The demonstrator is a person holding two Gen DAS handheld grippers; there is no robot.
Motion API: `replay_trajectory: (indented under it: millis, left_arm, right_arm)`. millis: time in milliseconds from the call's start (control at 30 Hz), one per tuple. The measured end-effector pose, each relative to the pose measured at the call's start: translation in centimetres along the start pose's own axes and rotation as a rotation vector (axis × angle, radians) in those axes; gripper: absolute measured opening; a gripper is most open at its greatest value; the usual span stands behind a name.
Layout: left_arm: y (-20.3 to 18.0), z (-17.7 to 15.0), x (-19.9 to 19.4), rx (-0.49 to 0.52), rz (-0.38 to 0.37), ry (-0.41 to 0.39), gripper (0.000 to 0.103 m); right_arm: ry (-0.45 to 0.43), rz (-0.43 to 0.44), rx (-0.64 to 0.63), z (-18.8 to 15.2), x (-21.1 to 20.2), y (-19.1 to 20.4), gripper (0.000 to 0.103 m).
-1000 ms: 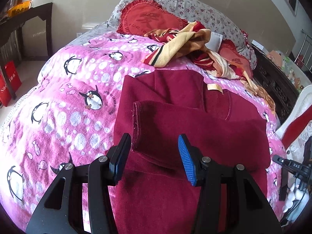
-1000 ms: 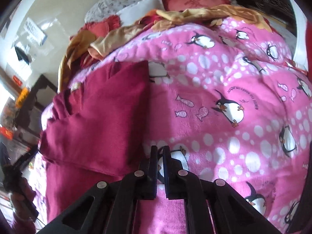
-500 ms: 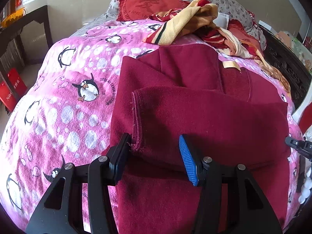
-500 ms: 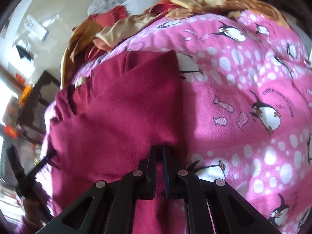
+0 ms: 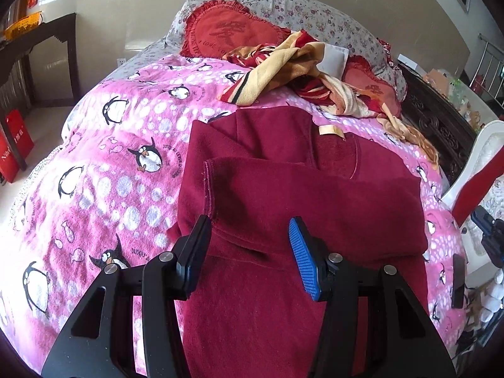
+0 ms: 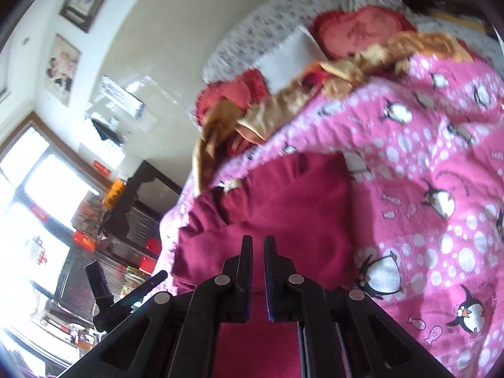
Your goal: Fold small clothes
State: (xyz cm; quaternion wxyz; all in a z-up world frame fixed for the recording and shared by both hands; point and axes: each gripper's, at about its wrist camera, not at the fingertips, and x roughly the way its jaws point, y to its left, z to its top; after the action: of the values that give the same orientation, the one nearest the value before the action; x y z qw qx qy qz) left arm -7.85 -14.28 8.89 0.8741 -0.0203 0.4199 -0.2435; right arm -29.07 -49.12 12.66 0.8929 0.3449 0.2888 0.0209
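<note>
My left gripper (image 5: 249, 253) is apart over the folded red top (image 5: 315, 195) on the bed (image 5: 94, 157), and my right gripper (image 6: 257, 252) is together, holding nothing.

Quick tally: one dark red garment (image 5: 315, 208) lying partly folded on one pink penguin blanket (image 5: 126, 132). Two red heart-shaped cushions up by the head of the bed, a big one (image 5: 233, 36) and a smaller one (image 5: 368, 86) further right. One crumpled heap of yellow-and-red striped cloth (image 5: 283, 66) between them. One floral pillow (image 5: 315, 22) behind all that. One yellow basket (image 5: 22, 25) on the dark side surface (image 5: 47, 34), one red bag (image 5: 14, 145) on the floor. Two claws: left claw (image 5: 250, 252), right claw (image 6: 257, 271). Penguins: lost count, some are cut off.
</note>
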Motion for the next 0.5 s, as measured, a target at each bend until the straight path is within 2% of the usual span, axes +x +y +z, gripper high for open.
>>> replay_trajectory:
  millis: [100, 167, 233, 300, 400, 500]
  left_arm:
    - [-0.2, -0.4, -0.9, 0.002, -0.005, -0.006, 0.051]
    - [-0.3, -0.8, -1.6, 0.012, -0.008, -0.008, 0.051]
    - [-0.6, -1.3, -2.4, 0.033, -0.010, -0.015, 0.051]
    - [-0.7, -1.7, -3.3, 0.050, -0.010, -0.021, 0.051]
    - [-0.6, -2.6, -4.6, 0.066, -0.018, -0.020, 0.051]
    - [-0.2, -3.7, -5.5, 0.078, -0.012, -0.009, 0.051]
  right_arm:
    - [-0.030, 0.054, 0.002, -0.3, -1.3, 0.8, 0.006]
    - [-0.006, 0.076, 0.010, -0.5, -1.7, 1.2, 0.006]
    - [0.039, 0.036, 0.012, -0.8, -1.7, 1.5, 0.006]
    - [0.086, 0.033, 0.053, -1.3, -1.4, 1.1, 0.006]
    - [0.111, -0.014, 0.076, -2.1, -1.4, 1.1, 0.006]
    - [0.138, -0.043, 0.040, -3.1, -1.8, 1.6, 0.006]
